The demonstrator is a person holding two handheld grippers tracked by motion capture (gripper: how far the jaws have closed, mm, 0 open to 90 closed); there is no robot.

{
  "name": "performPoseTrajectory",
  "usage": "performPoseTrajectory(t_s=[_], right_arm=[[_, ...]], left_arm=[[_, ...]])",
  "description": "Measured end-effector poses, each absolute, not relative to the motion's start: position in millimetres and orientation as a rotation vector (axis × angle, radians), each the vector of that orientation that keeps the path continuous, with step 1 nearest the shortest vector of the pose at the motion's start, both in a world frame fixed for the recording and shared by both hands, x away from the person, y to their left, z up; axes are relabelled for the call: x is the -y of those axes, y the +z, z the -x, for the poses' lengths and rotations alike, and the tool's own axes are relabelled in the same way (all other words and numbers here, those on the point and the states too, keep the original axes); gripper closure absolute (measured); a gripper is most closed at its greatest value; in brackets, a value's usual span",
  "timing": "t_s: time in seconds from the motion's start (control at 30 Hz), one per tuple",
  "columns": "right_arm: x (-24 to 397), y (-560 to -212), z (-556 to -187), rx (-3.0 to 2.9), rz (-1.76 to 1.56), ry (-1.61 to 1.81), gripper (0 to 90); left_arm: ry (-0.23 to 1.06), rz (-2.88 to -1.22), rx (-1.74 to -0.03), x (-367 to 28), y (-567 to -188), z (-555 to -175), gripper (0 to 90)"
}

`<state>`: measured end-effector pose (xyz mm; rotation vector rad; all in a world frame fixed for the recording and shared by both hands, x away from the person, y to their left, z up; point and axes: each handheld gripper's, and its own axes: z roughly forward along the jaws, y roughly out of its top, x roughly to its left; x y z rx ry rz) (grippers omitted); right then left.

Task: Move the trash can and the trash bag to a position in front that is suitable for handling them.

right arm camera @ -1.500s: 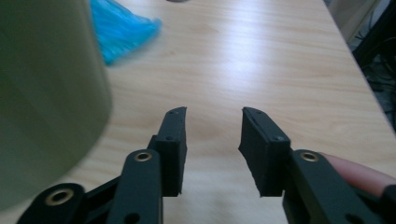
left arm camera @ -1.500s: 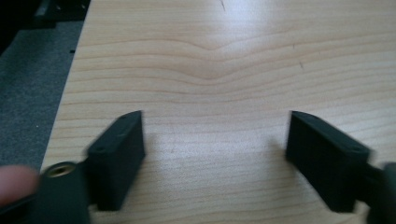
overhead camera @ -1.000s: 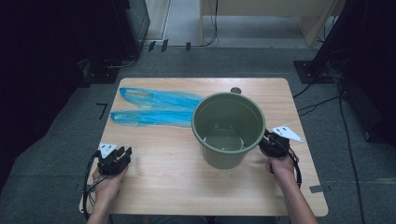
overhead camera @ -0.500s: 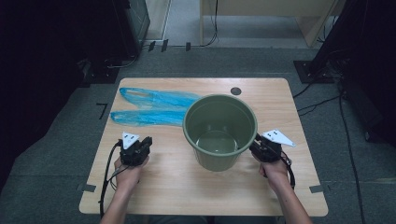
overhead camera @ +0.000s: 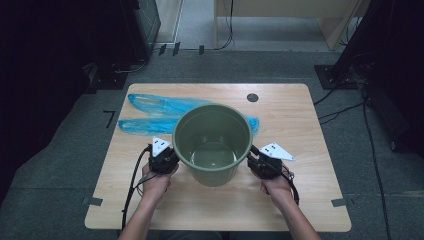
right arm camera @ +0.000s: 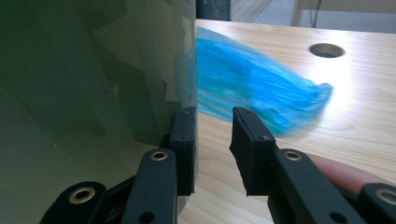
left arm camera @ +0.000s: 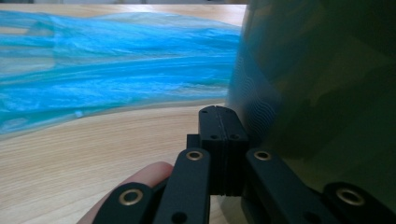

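The green bucket (overhead camera: 212,145) stands upright near the middle of the table (overhead camera: 310,200), and looking down from the high view I see nothing inside it, only a pale sheen on its bottom. It sits between my tongs: my left tongs (left arm camera: 219,128) are clenched with the jaws pressed flat together just beside its left wall, and my right tongs (right arm camera: 214,140) are released, jaws apart, the nearer jaw against its right wall. The bucket is plain, round, dull olive plastic, narrowing toward the base, and blue plastic bags (overhead camera: 155,114) lie flat on the table behind it.
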<state>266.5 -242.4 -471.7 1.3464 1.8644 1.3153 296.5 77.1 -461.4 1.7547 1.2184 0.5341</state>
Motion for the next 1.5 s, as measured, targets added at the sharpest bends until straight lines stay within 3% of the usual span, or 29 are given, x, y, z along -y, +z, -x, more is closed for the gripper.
performPoseTrajectory(t_s=[0.13,0.37,0.5,0.57,0.63,0.73,0.83,0.97,1.03,1.1,1.27,1.3,1.33,1.4,1.43,1.5], right_arm=[[235.6,-472.8,-265.9,-1.841,-1.342,1.300,76.0],[231.2,-471.5,-258.5,-1.846,-1.360,1.311,88.6],[231.1,-471.6,-249.1,-1.879,-1.344,1.339,88.4],[233.6,-472.0,-247.2,-1.911,-1.329,1.363,79.2],[238.0,-473.8,-251.3,-1.893,-1.320,1.367,68.1],[244.7,-476.8,-263.3,-1.822,-1.388,1.330,62.8],[255.4,-485.1,-296.3,-1.723,-1.491,1.204,47.1],[253.1,-489.1,-328.2,-1.725,-1.519,1.082,38.2],[252.0,-490.8,-336.5,-1.741,-1.530,1.066,39.4],[249.1,-498.7,-361.5,-1.812,-1.596,1.073,47.4],[240.2,-508.9,-377.1,-1.849,-1.567,0.997,58.4],[236.4,-513.8,-380.7,-1.877,-1.553,0.955,66.5],[236.4,-513.8,-380.7,-1.877,-1.553,0.955,66.5],[234.6,-518.8,-382.2,-1.910,-1.548,0.921,80.7],[234.6,-518.8,-382.2,-1.910,-1.548,0.921,80.7],[238.8,-519.0,-380.8,-1.915,-1.575,0.924,90.0]], left_arm=[[0.503,-1.754,-1.209,-82.4,-461.8,-294.6,90.0],[0.517,-1.759,-1.198,-81.2,-462.0,-281.8,90.0],[0.517,-1.753,-1.201,-87.2,-462.3,-272.2,90.0],[0.542,-1.756,-1.199,-92.1,-462.7,-268.5,88.7],[0.535,-1.749,-1.202,-101.4,-464.2,-269.8,73.5],[0.546,-1.734,-1.248,-112.0,-467.7,-273.8,56.3],[0.548,-1.733,-1.343,-125.9,-478.2,-282.4,41.2],[0.611,-1.823,-1.446,-133.7,-500.2,-291.3,29.7],[0.623,-1.852,-1.457,-134.5,-503.3,-292.4,27.9],[0.628,-1.901,-1.478,-137.1,-510.0,-294.5,26.3],[0.641,-1.914,-1.487,-143.0,-514.8,-295.0,26.1],[0.641,-1.913,-1.490,-145.4,-514.7,-295.4,25.7],[0.641,-1.913,-1.490,-145.4,-514.7,-295.4,25.7],[0.647,-1.909,-1.481,-145.7,-515.7,-295.4,25.1],[0.651,-1.904,-1.478,-145.6,-516.3,-295.3,25.1],[0.658,-1.897,-1.472,-145.5,-517.4,-295.1,23.8]])
